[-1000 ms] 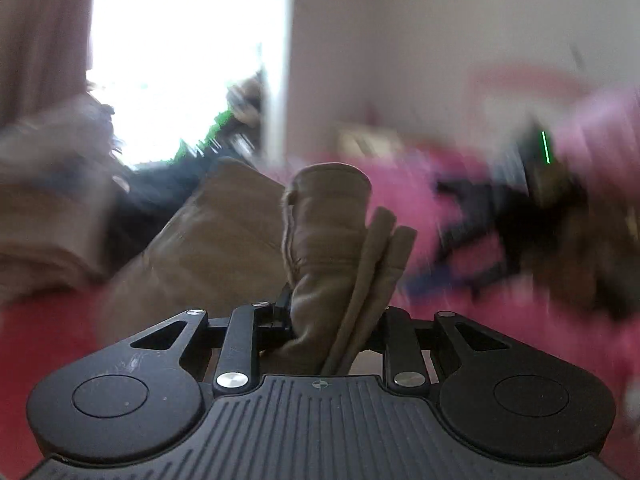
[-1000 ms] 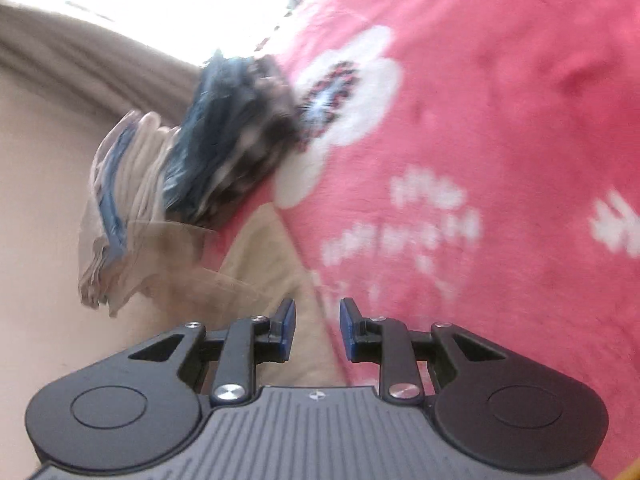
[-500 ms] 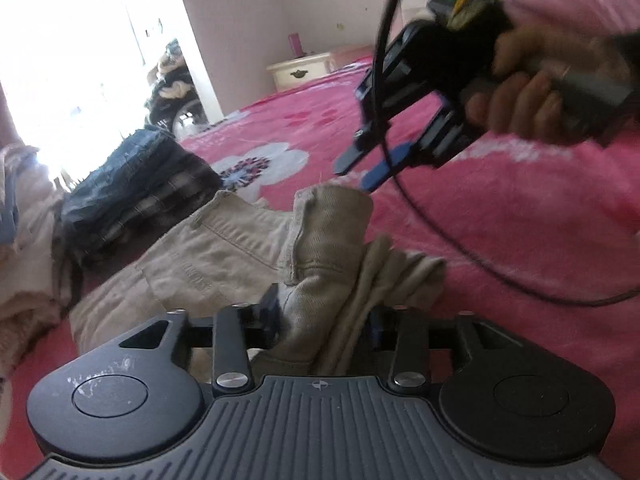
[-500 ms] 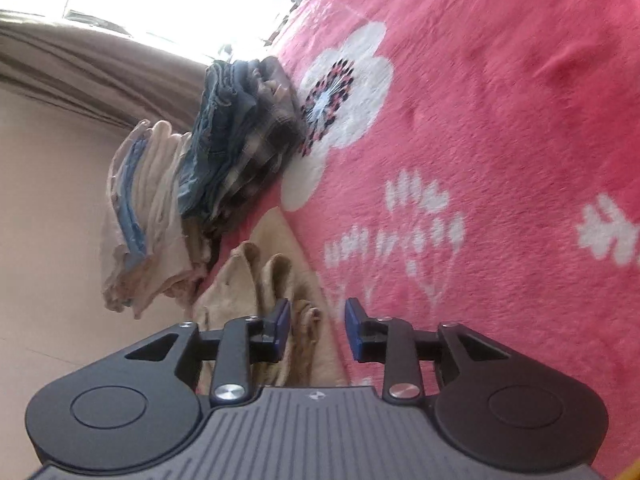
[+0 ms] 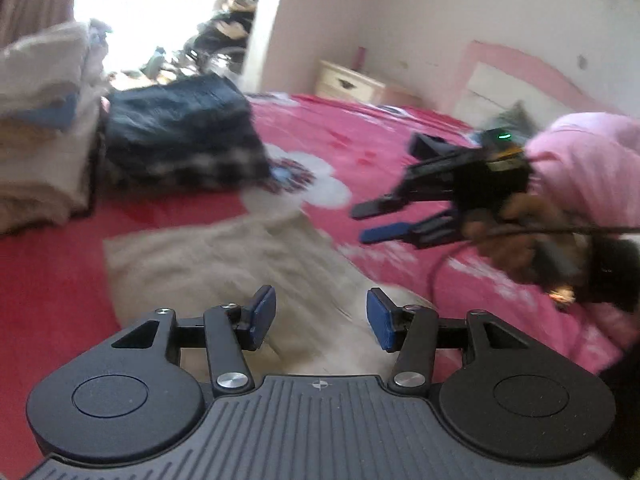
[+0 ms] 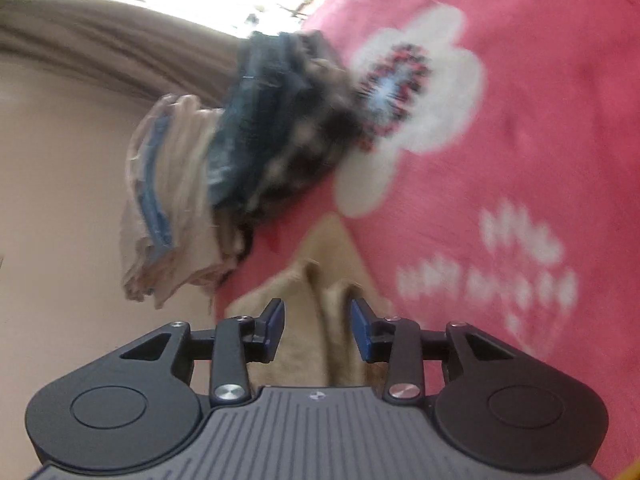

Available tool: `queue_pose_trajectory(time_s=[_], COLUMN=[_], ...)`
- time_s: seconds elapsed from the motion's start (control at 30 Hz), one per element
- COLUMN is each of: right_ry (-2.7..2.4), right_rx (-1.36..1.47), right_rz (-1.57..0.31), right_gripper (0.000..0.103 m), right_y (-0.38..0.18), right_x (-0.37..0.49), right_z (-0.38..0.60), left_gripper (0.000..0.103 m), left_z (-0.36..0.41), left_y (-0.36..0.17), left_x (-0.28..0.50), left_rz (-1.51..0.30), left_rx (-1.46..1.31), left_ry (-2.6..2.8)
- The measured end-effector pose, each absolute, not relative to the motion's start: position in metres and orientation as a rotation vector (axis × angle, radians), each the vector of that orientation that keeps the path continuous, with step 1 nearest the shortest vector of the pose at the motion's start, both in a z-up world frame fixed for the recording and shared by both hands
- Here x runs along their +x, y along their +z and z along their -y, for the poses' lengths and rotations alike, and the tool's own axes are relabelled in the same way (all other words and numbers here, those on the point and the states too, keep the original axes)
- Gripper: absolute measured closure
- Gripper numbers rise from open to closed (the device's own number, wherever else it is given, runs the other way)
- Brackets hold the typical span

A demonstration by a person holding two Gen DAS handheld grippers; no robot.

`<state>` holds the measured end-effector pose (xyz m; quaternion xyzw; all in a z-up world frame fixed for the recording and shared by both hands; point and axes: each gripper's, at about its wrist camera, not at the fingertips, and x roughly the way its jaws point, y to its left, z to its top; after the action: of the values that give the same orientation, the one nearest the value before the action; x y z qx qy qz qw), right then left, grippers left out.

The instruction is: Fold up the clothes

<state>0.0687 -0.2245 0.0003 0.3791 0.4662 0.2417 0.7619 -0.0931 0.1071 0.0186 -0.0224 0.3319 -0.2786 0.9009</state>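
A beige folded garment [image 5: 240, 268] lies on the pink flowered bedspread [image 5: 360, 144], right in front of my left gripper [image 5: 318, 318]. The left gripper is open and empty just above the garment's near edge. My right gripper [image 5: 378, 222] shows at the right of the left wrist view, open, above the bed to the right of the garment. In the right wrist view the right gripper [image 6: 318, 330] is open with the beige garment [image 6: 320, 292] beyond the gap between its fingers.
A dark folded stack of jeans and plaid [image 5: 180, 136] and a pale folded stack [image 5: 44, 128] sit behind the garment; both show in the right wrist view, dark stack [image 6: 276, 128], pale stack [image 6: 168, 208]. A nightstand [image 5: 352, 84] stands by the wall.
My left gripper was shut on the beige garment; it has opened and let it go, and the garment now lies flat. My right gripper has opened a little wider.
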Motion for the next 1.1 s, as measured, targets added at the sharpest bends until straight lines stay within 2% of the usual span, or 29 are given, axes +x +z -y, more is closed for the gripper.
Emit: queue_pose_trajectory(time_s=[0.13,0.33,0.5,0.7,1.03,1.07,1.1], right_ry=[0.586,0.567,0.584,0.721,0.675,0.676,0.672], right_rx=[0.67,0.608,0.607,0.681,0.672,0.671,0.653], right_rz=[-1.012,-1.053,-1.065,-0.988,-1.126,-1.135,-1.135], right_gripper=[0.063,0.064,0.063,0.063,0.063,0.064,0.074], right_y=[0.011,-0.01,-0.013,0.0,-0.029,-0.033,-0.033], right_x=[0.087,0.104,0.11,0.1,0.063,0.058,0.052], right_z=[0.192,0.17,0.164,0.169,0.17,0.169,0.166], left_gripper=[0.053,0.053,0.053,0.053,0.053,0.053,0.053], left_z=[-0.088,-0.081,-0.092,-0.096,-0.1,-0.1,-0.101], left_y=[-0.002,-0.038,-0.044,-0.047,-0.052,-0.052,-0.052], left_x=[-0.076,-0.099,-0.111,-0.112,-0.113,-0.113,-0.112], left_rz=[-0.757,-0.814,-0.796,-0.775,-0.751,-0.75,-0.751], left_rx=[0.006,0.025,-0.028,-0.034,-0.052,-0.056,-0.067], left_ry=[-0.576,-0.553,-0.531,-0.54,-0.545,-0.544,-0.543])
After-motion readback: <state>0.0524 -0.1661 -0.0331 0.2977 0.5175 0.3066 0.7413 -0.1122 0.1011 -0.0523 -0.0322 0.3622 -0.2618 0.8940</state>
